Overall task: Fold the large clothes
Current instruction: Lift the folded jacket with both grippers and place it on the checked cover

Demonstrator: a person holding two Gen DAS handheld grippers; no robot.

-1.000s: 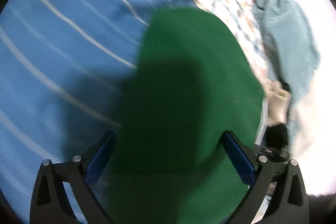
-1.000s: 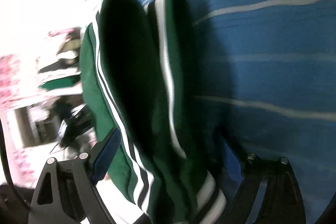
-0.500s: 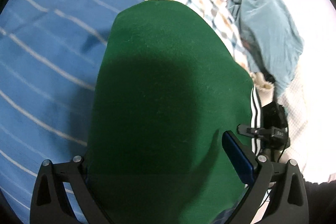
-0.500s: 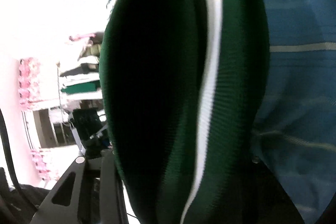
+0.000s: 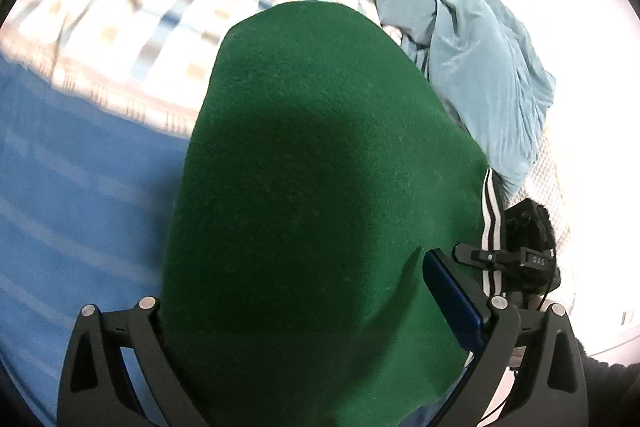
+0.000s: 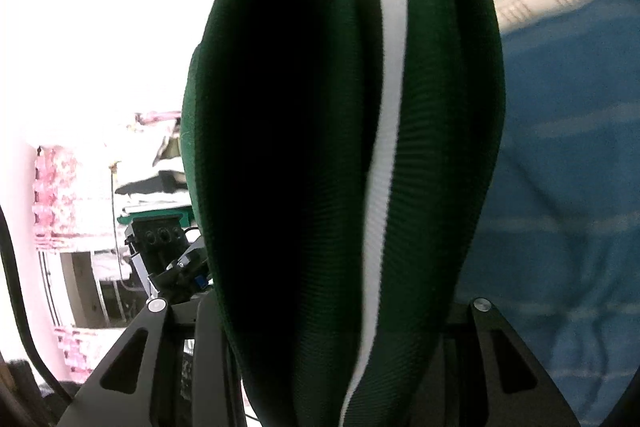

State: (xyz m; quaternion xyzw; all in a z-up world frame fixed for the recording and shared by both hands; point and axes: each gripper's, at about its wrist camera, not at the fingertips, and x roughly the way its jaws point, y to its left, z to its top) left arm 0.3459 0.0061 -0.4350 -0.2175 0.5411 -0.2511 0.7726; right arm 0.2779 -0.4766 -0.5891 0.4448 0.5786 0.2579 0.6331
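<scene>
Over the last second both grippers have lifted the green garment (image 5: 320, 187) off the blue striped bed sheet (image 5: 80, 207): the right gripper (image 6: 320, 327) has clamped its striped hem, while the left gripper (image 5: 316, 315) looks wide, its grip unclear.

The green garment (image 6: 420, 187) fills the right wrist view, hiding the right gripper's (image 6: 332, 323) fingertips. In the left wrist view it covers the left gripper's (image 5: 316, 291) left pad. The blue striped sheet (image 5: 72, 195) is blurred.
</scene>
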